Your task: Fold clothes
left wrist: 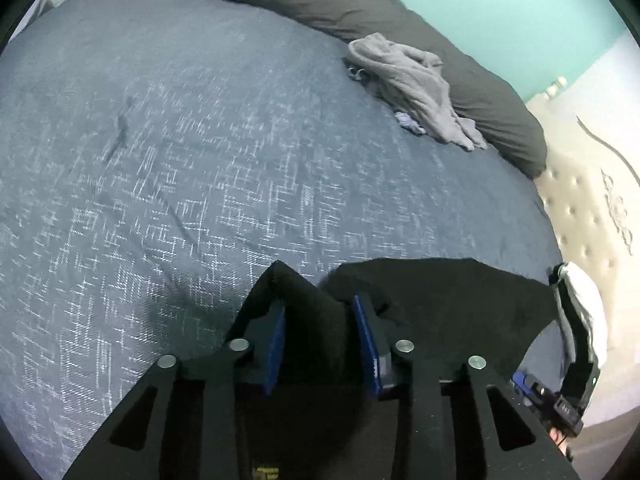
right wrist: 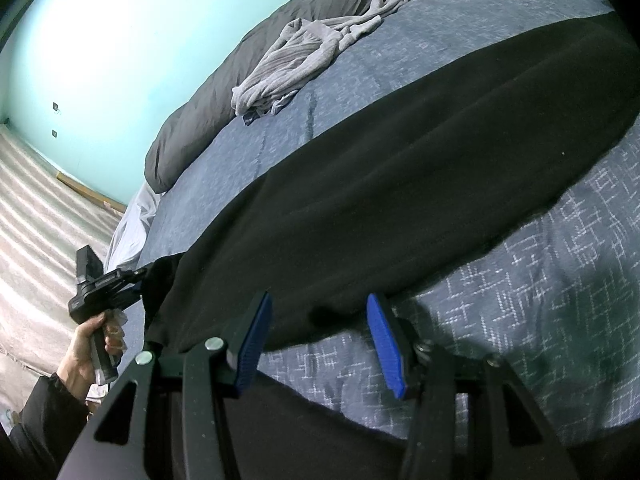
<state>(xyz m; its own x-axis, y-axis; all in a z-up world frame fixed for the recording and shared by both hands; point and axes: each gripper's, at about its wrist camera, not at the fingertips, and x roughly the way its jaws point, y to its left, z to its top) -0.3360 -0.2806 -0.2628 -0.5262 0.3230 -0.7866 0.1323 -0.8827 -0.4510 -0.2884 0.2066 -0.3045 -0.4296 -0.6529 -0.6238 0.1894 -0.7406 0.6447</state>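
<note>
My left-wrist camera sits just behind my left claw [left wrist: 320, 320] and looks along its fingers, low and close over the bed [left wrist: 180, 160], toward the dark duvet roll [left wrist: 320, 4] and the teal wall [left wrist: 500, 8]. My right-wrist camera rides behind my right claw [right wrist: 320, 332], also close to the bed, tilted, facing that same wall. Both views share the bed, the duvet roll, the grey garment heap [left wrist: 416, 88] and the black cloth [right wrist: 400, 168]; each also catches the other claw at its edge.
</note>
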